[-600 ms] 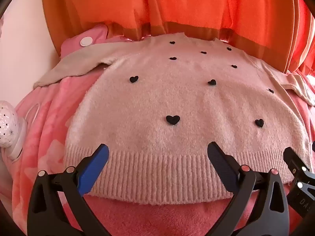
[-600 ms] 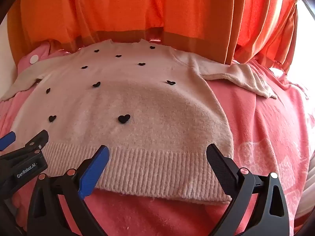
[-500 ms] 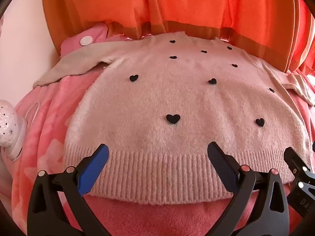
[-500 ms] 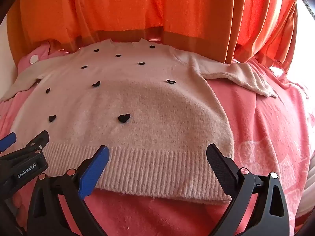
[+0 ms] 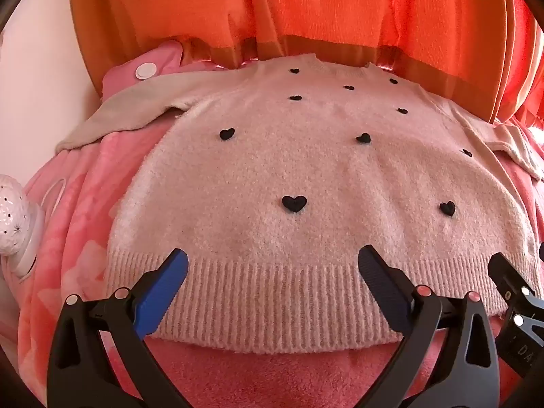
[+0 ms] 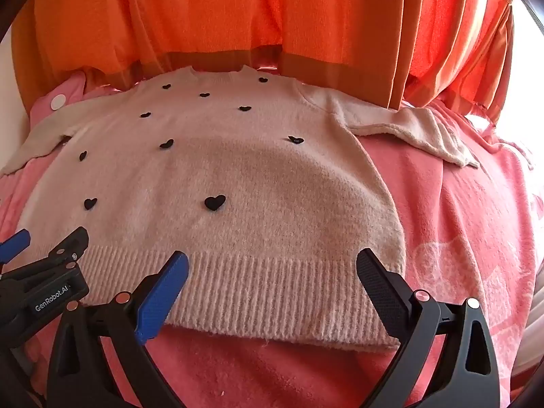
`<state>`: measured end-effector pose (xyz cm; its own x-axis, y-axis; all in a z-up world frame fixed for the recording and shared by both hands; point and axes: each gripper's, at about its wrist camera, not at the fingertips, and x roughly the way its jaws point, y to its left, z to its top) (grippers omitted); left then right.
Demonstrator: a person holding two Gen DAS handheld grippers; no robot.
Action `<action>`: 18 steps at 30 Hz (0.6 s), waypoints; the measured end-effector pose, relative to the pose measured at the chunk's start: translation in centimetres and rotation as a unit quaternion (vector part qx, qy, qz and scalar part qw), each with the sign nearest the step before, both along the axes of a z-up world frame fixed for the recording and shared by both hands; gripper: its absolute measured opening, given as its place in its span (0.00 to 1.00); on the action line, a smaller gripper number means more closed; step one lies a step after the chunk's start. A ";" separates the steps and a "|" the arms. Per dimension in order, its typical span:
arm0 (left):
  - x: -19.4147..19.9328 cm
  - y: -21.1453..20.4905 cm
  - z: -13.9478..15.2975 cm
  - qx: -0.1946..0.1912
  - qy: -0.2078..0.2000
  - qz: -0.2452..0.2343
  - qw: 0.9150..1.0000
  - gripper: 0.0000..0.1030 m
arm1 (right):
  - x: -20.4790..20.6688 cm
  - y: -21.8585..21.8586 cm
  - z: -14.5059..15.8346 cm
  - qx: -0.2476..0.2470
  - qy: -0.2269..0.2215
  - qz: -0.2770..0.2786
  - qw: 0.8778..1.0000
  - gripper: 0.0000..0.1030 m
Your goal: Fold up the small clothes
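Observation:
A small pale pink knit sweater (image 5: 306, 176) with black hearts lies flat, front up, on a pink blanket (image 5: 81, 210). Its ribbed hem (image 5: 272, 292) faces me; both sleeves spread outward. It also shows in the right wrist view (image 6: 238, 176). My left gripper (image 5: 272, 265) is open and empty, hovering over the hem's left half. My right gripper (image 6: 272, 265) is open and empty over the hem's right half (image 6: 272, 292). Each gripper shows at the edge of the other's view: the right gripper (image 5: 510, 292), the left gripper (image 6: 47, 265).
An orange curtain (image 5: 306, 17) hangs behind the sweater's collar. A white dotted object (image 5: 17, 217) sits at the blanket's left edge. A white round button (image 5: 146, 69) lies on the pink cloth at the far left. Bare blanket (image 6: 476, 238) extends to the right.

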<state>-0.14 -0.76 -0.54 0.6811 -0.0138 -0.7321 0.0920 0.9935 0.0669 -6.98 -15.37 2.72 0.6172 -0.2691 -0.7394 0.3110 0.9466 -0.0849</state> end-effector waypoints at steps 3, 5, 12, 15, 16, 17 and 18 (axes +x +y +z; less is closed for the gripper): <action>-0.1 -0.3 -0.1 -0.001 0.000 0.000 1.000 0.95 | 0.0 0.0 0.0 0.000 0.000 0.000 1.000 0.94; 0.1 -0.2 0.0 -0.001 0.002 -0.001 1.000 0.95 | 0.0 0.0 0.0 0.000 -0.001 0.000 1.000 0.94; 0.1 -0.1 0.1 -0.003 0.001 -0.003 1.000 0.95 | 0.0 0.1 -0.2 0.000 0.000 0.000 1.000 0.94; 0.1 -0.2 0.1 -0.005 0.001 -0.002 1.000 0.95 | -0.1 0.0 -0.1 0.000 0.000 -0.001 1.000 0.94; 0.1 -0.1 0.1 -0.005 0.001 -0.002 1.000 0.95 | -0.1 0.0 -0.1 0.000 0.000 0.000 1.000 0.94; 0.1 -0.1 0.1 -0.005 0.001 -0.003 1.000 0.95 | -0.1 0.0 -0.1 0.000 0.000 0.000 1.000 0.94; 0.1 -0.2 0.1 -0.006 0.001 -0.003 1.000 0.95 | 0.0 0.0 -0.1 -0.001 0.001 -0.001 1.000 0.94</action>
<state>-0.03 -0.92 -0.41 0.6800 -0.0266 -0.7327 0.0981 0.9937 0.0550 -7.02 -15.33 2.62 0.6157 -0.2711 -0.7398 0.3122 0.9460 -0.0868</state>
